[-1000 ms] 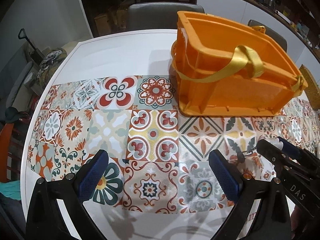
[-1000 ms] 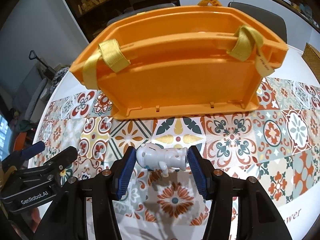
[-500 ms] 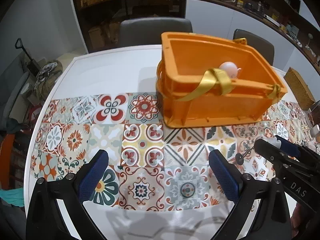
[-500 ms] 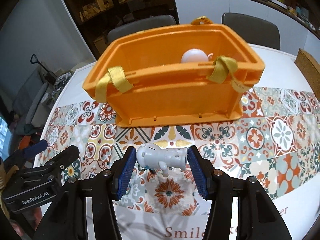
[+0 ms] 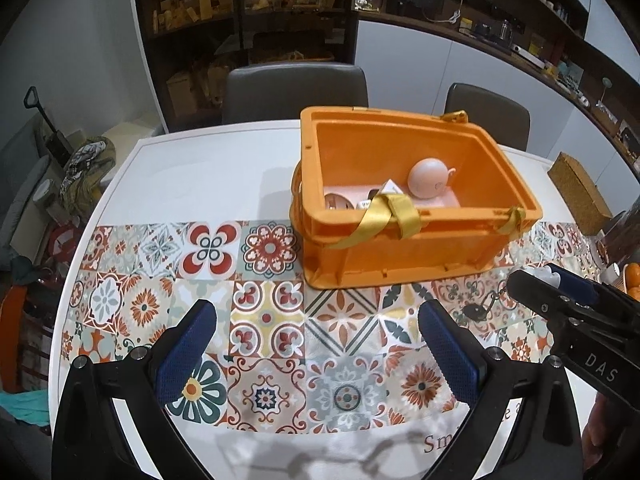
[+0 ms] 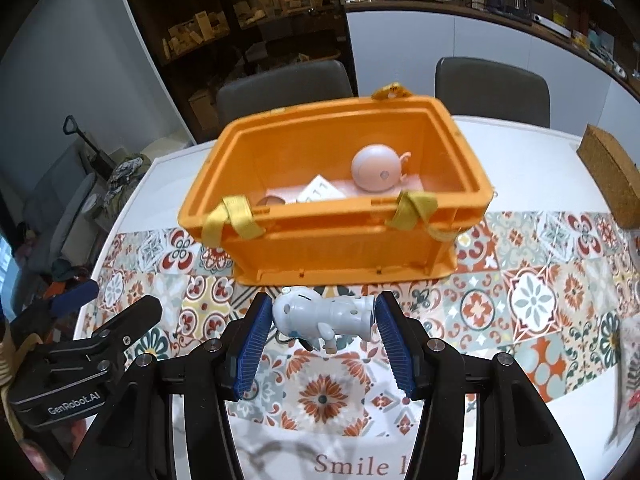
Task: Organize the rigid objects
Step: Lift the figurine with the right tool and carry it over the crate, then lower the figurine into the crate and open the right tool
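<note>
One orange plastic crate [image 6: 336,236] stands on the white counter [image 5: 208,168], its near edge on a runner [image 6: 532,300] printed with ornate tiles. The crate is rectangular with ribbed walls and two yellow fabric straps [image 6: 234,220] looped over its near rim. Inside lie one smooth pink ball [image 6: 378,168], one white card [image 6: 320,192] and a flat pink piece under them.

One white plastic toy [image 6: 324,314], rounded and dotted with small holes, lies crosswise between the right gripper [image 6: 324,338]; its blue ribbed jaws are clamped on the toy's two ends, above the runner, just near of the crate.

The left gripper [image 5: 320,354] has its jaws wide apart with nothing between them, over the runner left of the right one.

Two grey chairs [image 5: 296,88] stand at the counter's far side. One brown textured block [image 6: 612,178] lies far right.
</note>
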{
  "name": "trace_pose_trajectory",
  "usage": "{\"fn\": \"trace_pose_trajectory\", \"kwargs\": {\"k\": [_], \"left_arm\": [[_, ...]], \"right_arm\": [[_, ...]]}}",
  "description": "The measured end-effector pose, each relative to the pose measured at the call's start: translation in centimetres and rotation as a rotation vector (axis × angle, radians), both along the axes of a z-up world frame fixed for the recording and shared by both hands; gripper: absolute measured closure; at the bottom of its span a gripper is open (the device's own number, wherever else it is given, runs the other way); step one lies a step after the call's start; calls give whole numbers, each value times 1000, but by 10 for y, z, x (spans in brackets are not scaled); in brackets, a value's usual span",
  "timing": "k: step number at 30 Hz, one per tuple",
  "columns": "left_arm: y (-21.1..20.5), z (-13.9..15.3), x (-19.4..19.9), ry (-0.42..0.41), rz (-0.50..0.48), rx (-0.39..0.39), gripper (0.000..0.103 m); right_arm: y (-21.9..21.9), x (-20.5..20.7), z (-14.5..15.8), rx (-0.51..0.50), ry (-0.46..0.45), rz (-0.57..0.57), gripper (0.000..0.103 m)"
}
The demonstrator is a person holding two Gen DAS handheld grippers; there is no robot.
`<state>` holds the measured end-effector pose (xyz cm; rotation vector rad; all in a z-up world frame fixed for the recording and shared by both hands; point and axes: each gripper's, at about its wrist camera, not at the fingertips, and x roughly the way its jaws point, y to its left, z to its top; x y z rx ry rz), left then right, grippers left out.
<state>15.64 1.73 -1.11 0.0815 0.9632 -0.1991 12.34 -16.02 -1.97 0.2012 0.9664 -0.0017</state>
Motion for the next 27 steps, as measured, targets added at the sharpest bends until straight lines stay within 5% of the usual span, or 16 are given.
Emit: {"fn": "trace_pose_trajectory", "kwargs": {"k": [27], "left_arm": [[-20, 53, 48, -83, -10, -32, 0]], "right_arm": [[-11, 49, 57, -45, -98, 24, 49]]}}
